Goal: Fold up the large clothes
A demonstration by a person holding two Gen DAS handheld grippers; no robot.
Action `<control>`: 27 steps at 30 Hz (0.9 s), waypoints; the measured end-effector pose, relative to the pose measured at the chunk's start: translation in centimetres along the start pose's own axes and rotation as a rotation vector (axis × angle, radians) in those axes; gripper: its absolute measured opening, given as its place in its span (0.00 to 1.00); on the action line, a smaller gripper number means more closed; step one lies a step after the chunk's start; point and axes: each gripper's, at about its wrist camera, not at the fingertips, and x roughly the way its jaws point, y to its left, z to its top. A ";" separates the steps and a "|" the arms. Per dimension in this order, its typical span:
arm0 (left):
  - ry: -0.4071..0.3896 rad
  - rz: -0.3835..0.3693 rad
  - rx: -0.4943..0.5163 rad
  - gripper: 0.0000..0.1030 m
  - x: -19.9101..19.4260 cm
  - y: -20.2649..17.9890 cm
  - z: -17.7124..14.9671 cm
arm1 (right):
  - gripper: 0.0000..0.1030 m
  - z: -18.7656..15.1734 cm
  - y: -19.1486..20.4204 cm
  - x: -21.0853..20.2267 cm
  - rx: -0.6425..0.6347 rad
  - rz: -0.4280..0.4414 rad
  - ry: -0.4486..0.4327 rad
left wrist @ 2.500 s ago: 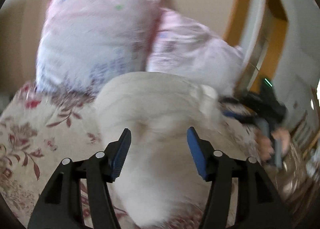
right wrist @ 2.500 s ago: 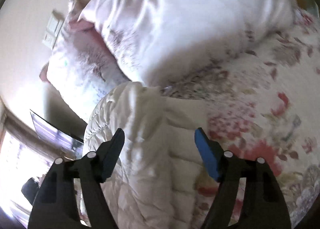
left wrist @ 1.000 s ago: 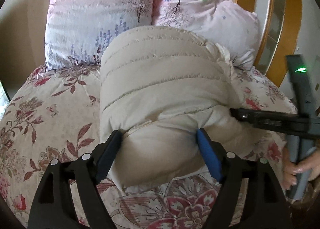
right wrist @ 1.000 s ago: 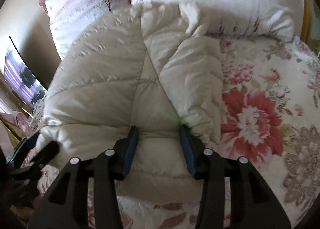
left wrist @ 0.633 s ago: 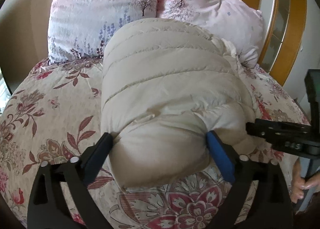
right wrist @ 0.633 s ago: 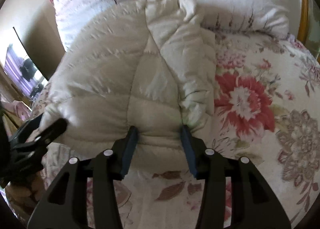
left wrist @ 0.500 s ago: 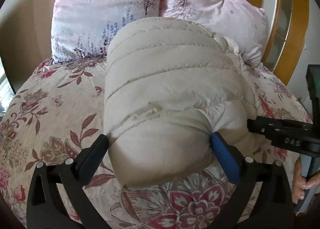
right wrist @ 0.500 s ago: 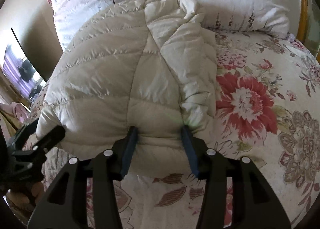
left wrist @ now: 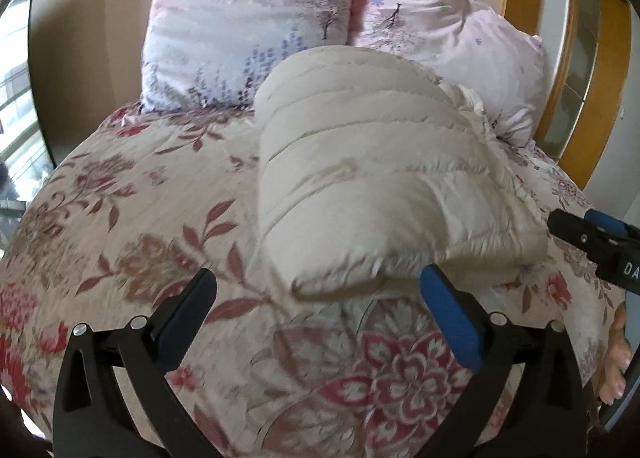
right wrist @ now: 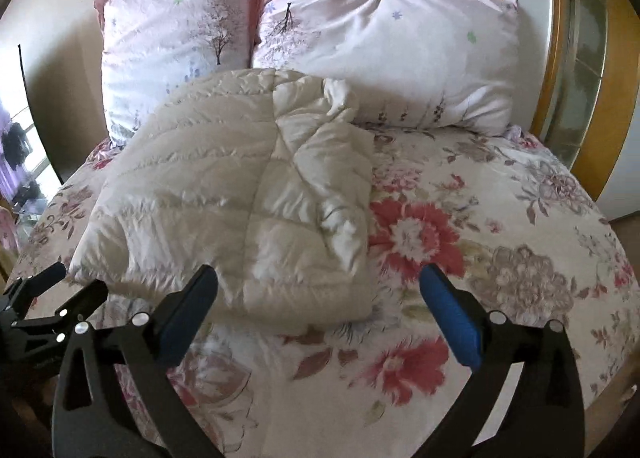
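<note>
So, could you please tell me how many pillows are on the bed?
2. A left pillow with a tree print stands against the wall, and a right pillow leans beside it, touching. Both sit behind the folded cream puffer jacket, which might hide more.

Folded cream padded jacket [right wrist: 248, 198]: bulky, mid-bed, far end against two pillows [right wrist: 384, 58] that block the headboard side. Floral bedspread [right wrist: 500, 226]: bare on the jacket's right and along the near edge. Wooden frame [right wrist: 576, 58] bounds the right.
</note>
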 end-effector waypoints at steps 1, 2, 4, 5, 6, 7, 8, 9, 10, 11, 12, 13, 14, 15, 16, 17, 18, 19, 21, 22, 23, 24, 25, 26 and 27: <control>0.005 0.007 -0.002 0.99 -0.1 0.1 -0.1 | 0.98 -0.3 0.1 0.0 0.002 0.011 0.015; 0.018 0.027 0.001 0.99 -0.3 0.1 -0.4 | 0.98 -0.6 0.2 0.1 0.002 0.021 0.031; 0.028 0.049 0.013 0.99 -0.5 0.0 -0.7 | 0.98 -1.4 0.5 0.1 -0.010 0.026 0.056; 0.035 0.055 0.019 0.99 -0.6 -0.1 -0.9 | 0.98 -1.9 0.7 0.1 -0.021 0.019 0.069; 0.045 0.058 0.023 0.99 -0.7 -0.1 -1.0 | 0.98 -2.3 1.0 0.1 -0.031 0.015 0.079; 0.052 0.059 0.024 0.99 -0.8 -0.2 -1.2 | 0.98 -2.6 1.2 0.1 -0.043 0.013 0.093; 0.064 0.058 0.026 0.99 -0.8 -0.3 -1.3 | 0.98 -2.8 1.4 0.1 -0.048 0.013 0.100; 0.077 0.057 0.028 0.99 -0.8 -0.3 -1.4 | 0.98 -3.0 1.6 0.0 -0.054 0.012 0.112; 0.085 0.056 0.030 0.99 -0.8 -0.4 -1.6 | 0.98 -3.3 1.7 0.1 -0.059 0.009 0.125; 0.097 0.058 0.033 0.99 -0.8 -0.5 -1.7 | 0.98 -3.4 1.8 0.1 -0.062 0.006 0.134; 0.106 0.059 0.035 0.99 -0.8 -0.5 -1.7 | 0.98 -3.5 1.9 0.2 -0.066 0.005 0.148; 0.112 0.059 0.037 0.99 -0.8 -0.6 -1.7 | 0.98 -3.7 2.0 0.3 -0.068 0.004 0.160; 0.123 0.057 0.040 0.99 -0.7 -0.6 -1.8 | 0.98 -3.8 2.0 0.3 -0.069 -0.001 0.168; 0.131 0.057 0.041 0.99 -0.7 -0.6 -1.8 | 0.98 -4.0 2.1 0.5 -0.073 -0.008 0.181; 0.137 0.059 0.043 0.99 -0.7 -0.6 -1.8 | 0.98 -4.1 2.1 0.6 -0.075 -0.012 0.189; 0.144 0.059 0.047 0.99 -0.7 -0.7 -1.9 | 0.98 -4.3 2.2 0.8 -0.076 -0.018 0.201; 0.150 0.060 0.049 0.99 -0.6 -0.7 -1.9 | 0.98 -4.4 2.2 0.9 -0.075 -0.018 0.210; 0.156 0.060 0.050 0.99 -0.6 -0.8 -1.9 | 0.98 -4.5 2.2 1.0 -0.073 -0.013 0.218; 0.174 0.060 0.049 0.99 -0.3 -0.8 -2.0 | 0.98 -4.7 2.1 1.3 -0.073 -0.010 0.229; 0.182 0.063 0.049 0.99 -0.2 -0.9 -2.1 | 0.98 -4.7 2.1 1.3 -0.075 -0.010 0.233; 0.187 0.066 0.049 0.99 -0.1 -0.9 -2.1 | 0.98 -4.8 2.2 1.4 -0.077 -0.012 0.236; 0.194 0.069 0.048 0.99 0.0 -0.9 -2.2 | 0.98 -4.8 2.2 1.5 -0.079 -0.014 0.241; 0.199 0.073 0.049 0.99 0.0 -0.9 -2.2 | 0.98 -4.9 2.2 1.6 -0.080 -0.014 0.244; 0.201 0.074 0.049 0.99 0.1 -0.9 -2.2 | 0.98 -4.9 2.3 1.6 -0.081 -0.013 0.247; 0.201 0.075 0.050 0.99 0.1 -0.9 -2.2 | 0.98 -4.9 2.3 1.7 -0.083 -0.013 0.251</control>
